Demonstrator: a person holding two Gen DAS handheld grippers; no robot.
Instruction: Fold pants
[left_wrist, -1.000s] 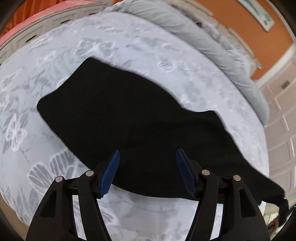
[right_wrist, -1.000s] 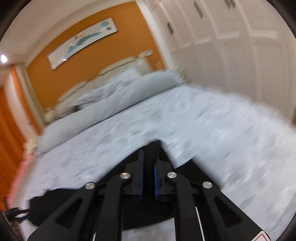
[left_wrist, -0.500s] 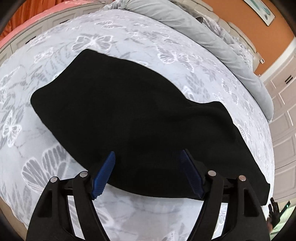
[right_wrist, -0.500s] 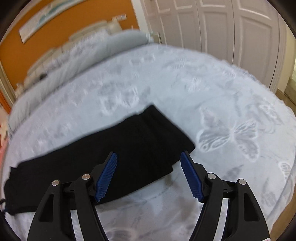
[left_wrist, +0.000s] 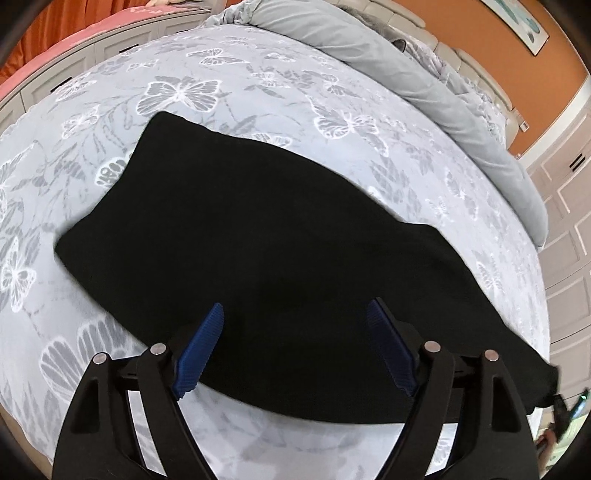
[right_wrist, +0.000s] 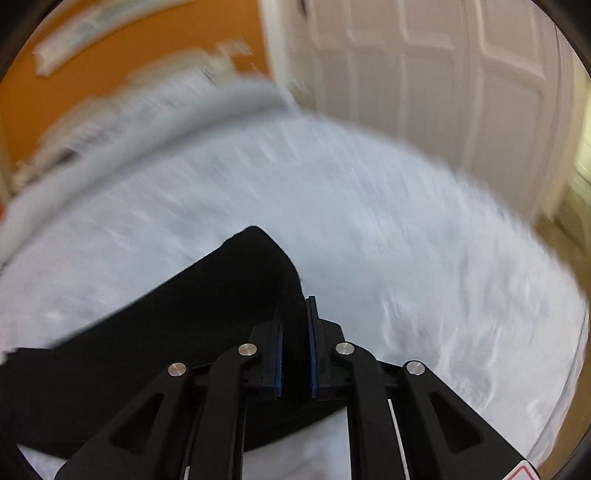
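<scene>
Right wrist, right tool (right_wrist: 294, 314) pinching pants (right_wrist: 207, 295) end, left tool (left_wrist: 295, 314) spread, bedspread (left_wrist: 258, 85) bare beyond.

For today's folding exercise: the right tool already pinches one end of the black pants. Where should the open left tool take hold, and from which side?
Grip the near edge of the black pants, right below the open left tool, coming from the near side low over the bedspread. That edge lies flat and free, so one finger can slide beneath. The right tool holds the lifted far end.
</scene>
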